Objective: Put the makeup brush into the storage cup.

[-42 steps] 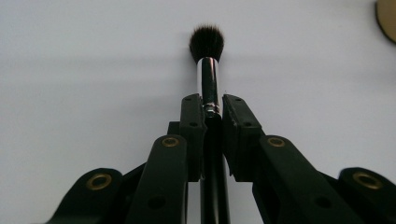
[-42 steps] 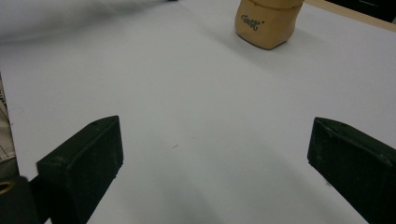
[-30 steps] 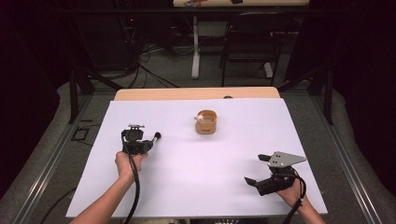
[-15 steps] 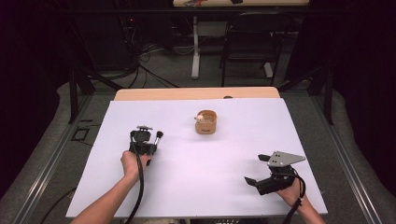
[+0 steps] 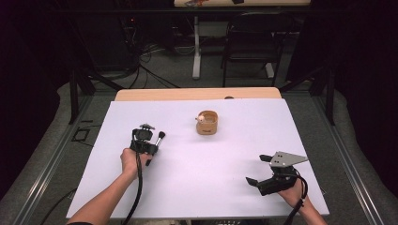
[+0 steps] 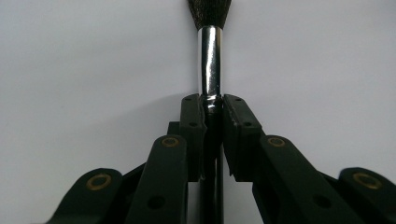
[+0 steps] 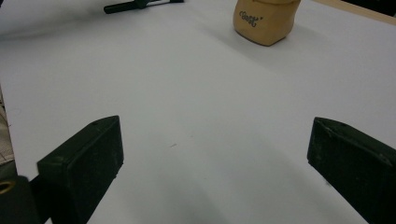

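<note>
- Your high view looks forward and down over the whole desk (image 5: 197, 183) from above your side.
- Each gripper view rides low and close (nearly skimming the surface).
- The right one shares the tan holder (image 7: 267, 21) with the high view.

Left tongs (image 5: 149, 146) with brush (image 5: 156, 144) farther right.

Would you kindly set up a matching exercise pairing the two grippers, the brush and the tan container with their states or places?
Things:
1. left gripper
2. right gripper
3. brush
4. tan container

States:
A. jaws wide apart, holding nothing
B. stands alone, mid-table toward the far edge
C. jaws closed on a handle
D. clamped just below its silver ferrule

Pairs: 1-C, 2-A, 3-D, 4-B
</note>
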`<state>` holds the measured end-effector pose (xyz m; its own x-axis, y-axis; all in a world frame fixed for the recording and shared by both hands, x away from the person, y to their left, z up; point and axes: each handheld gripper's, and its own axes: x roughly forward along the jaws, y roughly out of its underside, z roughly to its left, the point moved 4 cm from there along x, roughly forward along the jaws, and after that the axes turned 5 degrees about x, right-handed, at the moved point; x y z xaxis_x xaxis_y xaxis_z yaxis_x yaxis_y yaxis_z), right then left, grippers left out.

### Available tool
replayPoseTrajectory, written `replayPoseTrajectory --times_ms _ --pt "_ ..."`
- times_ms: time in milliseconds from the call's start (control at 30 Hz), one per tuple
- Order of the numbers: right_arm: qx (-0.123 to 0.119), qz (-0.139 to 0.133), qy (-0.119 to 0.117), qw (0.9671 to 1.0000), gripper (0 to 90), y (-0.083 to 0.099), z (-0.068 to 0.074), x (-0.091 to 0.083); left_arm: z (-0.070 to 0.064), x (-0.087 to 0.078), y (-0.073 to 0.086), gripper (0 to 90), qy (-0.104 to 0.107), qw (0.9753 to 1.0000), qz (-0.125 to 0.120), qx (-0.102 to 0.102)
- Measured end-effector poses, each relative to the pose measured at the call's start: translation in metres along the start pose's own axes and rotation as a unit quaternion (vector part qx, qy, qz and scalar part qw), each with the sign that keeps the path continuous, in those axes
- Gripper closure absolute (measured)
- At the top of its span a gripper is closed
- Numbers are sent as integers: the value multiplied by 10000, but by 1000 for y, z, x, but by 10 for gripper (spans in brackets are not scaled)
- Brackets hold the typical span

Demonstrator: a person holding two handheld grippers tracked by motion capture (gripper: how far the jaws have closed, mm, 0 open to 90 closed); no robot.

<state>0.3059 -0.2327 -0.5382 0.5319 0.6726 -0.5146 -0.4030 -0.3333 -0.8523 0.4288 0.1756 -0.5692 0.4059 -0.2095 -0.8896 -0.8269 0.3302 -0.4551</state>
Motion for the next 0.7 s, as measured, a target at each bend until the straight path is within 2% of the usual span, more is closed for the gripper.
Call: replayPoseTrajectory --times_ms 133,300,400,467,567,633,700 --pt "48 104 30 9999 31 3 -1 3 -4 -4 -2 796 281 9991 -329 8" --pt "25 142 86 9999 31 2 -2 4 -9 -11 -5 796 586 9957 -718 1" --pt "96 135 132 9998 30 2 -4 3 -12 -17 -7 796 719 9928 -959 53" --pt "197 121 153 9996 29 2 -7 2 -16 -20 -6 796 815 9902 -1129 17" --pt "234 110 203 9995 27 1 -8 1 -20 -24 -7 796 820 9877 -1325 162" --pt "299 75 230 9993 25 0 -9 0 -22 -25 -7 796 912 9856 -1415 166" --pt "357 88 248 9990 20 -1 -9 0 -25 -28 -6 796 910 9831 -1559 303"
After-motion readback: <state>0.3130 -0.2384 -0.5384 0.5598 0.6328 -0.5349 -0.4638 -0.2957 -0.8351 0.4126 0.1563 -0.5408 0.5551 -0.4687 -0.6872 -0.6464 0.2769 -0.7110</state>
